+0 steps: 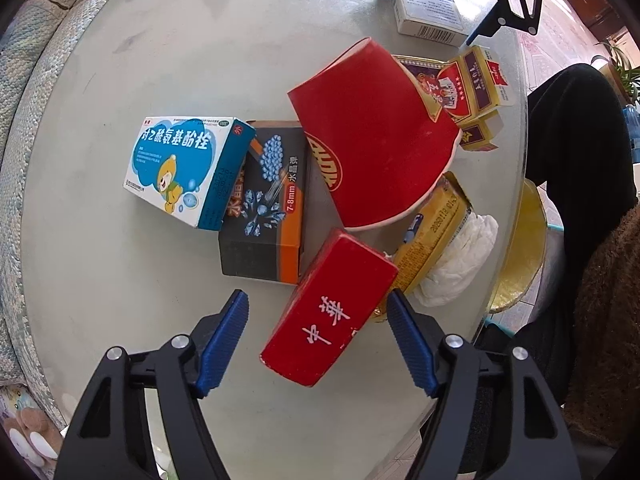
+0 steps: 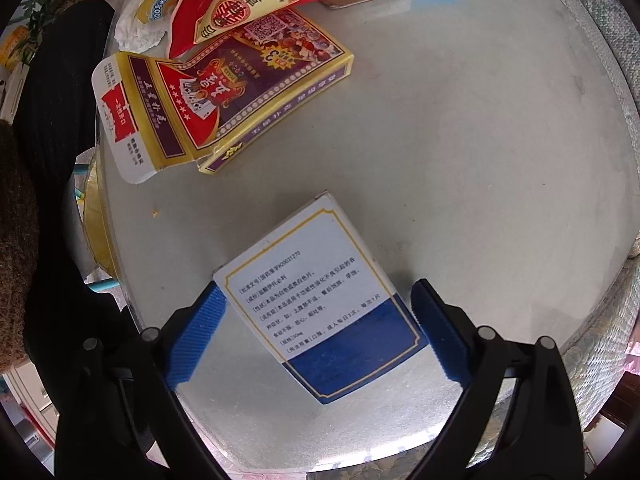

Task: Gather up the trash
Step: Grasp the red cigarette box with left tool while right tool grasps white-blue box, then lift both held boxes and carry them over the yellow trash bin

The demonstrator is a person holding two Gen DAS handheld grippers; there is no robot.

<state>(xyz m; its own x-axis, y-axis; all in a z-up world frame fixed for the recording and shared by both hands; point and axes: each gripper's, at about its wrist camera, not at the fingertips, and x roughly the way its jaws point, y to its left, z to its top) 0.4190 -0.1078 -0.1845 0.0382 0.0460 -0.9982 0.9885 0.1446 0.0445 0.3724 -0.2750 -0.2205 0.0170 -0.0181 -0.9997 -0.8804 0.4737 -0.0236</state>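
Both claws released: left claw straddles red box, right claw straddles white-blue box; all trash remains on desk.

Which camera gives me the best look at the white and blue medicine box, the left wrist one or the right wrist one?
The right wrist view. There the white and blue medicine box fills the lower middle, its printed face readable, lying on the table between the right tool's open fingers. The left wrist view shows it only small at the top edge, with its barcode end.
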